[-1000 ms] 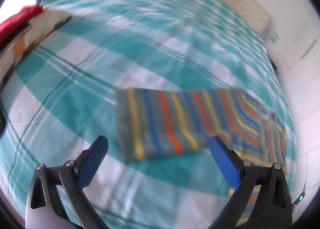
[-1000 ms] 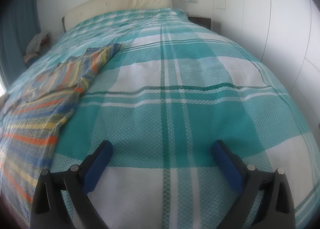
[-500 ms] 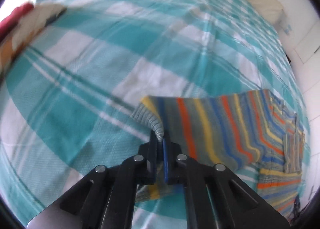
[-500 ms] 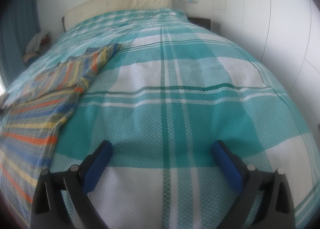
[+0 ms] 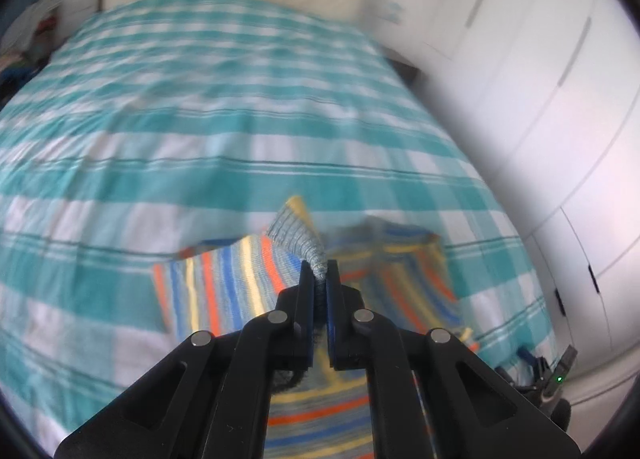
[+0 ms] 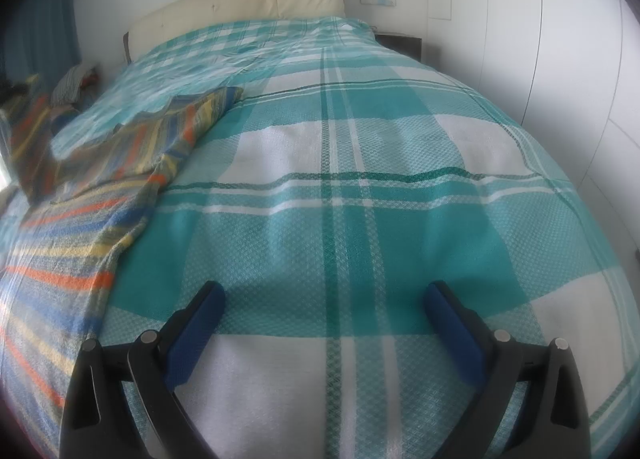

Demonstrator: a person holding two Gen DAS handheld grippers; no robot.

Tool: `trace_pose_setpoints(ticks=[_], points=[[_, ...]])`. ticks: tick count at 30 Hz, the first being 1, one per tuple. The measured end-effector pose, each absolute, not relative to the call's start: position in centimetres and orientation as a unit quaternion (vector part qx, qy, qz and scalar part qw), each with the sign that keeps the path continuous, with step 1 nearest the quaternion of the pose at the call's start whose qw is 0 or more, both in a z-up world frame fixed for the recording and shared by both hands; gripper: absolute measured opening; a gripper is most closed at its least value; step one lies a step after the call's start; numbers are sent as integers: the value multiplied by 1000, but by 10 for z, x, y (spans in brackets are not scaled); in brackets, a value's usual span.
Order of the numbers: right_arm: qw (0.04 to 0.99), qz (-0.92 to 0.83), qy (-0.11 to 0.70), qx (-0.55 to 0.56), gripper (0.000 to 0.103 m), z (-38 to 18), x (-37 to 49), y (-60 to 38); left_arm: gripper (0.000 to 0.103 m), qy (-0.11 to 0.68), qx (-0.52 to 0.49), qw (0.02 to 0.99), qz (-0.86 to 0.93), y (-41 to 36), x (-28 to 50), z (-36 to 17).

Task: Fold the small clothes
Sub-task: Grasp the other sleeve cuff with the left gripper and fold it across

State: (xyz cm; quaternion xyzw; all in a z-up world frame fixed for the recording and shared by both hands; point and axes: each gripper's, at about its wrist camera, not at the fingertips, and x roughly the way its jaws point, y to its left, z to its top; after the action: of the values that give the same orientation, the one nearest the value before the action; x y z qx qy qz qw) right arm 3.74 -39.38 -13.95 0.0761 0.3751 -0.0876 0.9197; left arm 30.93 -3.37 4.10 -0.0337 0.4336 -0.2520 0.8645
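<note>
A striped knit garment (image 5: 224, 283) in grey, blue, orange and yellow lies on the teal plaid bedspread (image 5: 200, 131). My left gripper (image 5: 319, 279) is shut on its grey ribbed cuff and holds that part lifted above the rest of the garment. The view is motion-blurred. In the right wrist view the same garment (image 6: 80, 227) lies at the left, partly raised at its far end. My right gripper (image 6: 324, 323) is open and empty over bare bedspread (image 6: 360, 179), to the right of the garment.
A cream headboard (image 6: 248, 3) stands at the far end of the bed. White wardrobe doors (image 5: 560, 99) run along the right side. A dark nightstand (image 6: 400, 43) sits by the headboard. Other clothes (image 6: 76, 79) lie at the far left.
My left gripper stays shut on the cuff and has lifted it and swung it across, so the view now faces the headboard. The right gripper has not moved.
</note>
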Motion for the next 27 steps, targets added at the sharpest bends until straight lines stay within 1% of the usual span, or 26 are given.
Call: trace_pose_setpoints(ticks=[1,3,4,5,7,10,13,16,18,21,25,26,27], points=[[920,-88,375,76,99,-140,37,-394,4,434,-28,859,-271,-58,310,32],[920,-88,375,76,99,-140,37,-394,21,457,-20,836,-305,-94,310,11],[920,-88,375,76,99,-140,37,-394,56,475,-13,827,-302,-106,311,-1],[920,-87,375,76,99,-140,37,-394,77,485,-2,828,-283,-113,307,-12],[920,-87,374,77,99,-140,37,-394,79,471,3,840,-269,-110,300,-17],[920,-87,374,78,99,-139,37,-394,80,471,-16,846,-249,-72,294,-17],[920,-88,375,76,100,-140,37,-394,89,470,-24,857,-210,-15,291,-19],[919,-89,378,73,100,-140,37,-393,89,475,-2,863,-170,37,282,-32],[919,-90,378,72,100,-140,37,-393,89,492,21,852,-176,58,274,-49],[919,-90,378,71,100,-140,38,-393,89,499,84,839,-201,55,252,-73],[919,-93,378,67,100,-140,38,-392,89,461,156,856,-175,26,240,-97],[919,-94,378,67,100,-140,38,-392,85,450,162,868,-135,24,245,-103],[919,-94,377,67,100,-140,37,-392,79,446,161,875,-94,27,250,-109]])
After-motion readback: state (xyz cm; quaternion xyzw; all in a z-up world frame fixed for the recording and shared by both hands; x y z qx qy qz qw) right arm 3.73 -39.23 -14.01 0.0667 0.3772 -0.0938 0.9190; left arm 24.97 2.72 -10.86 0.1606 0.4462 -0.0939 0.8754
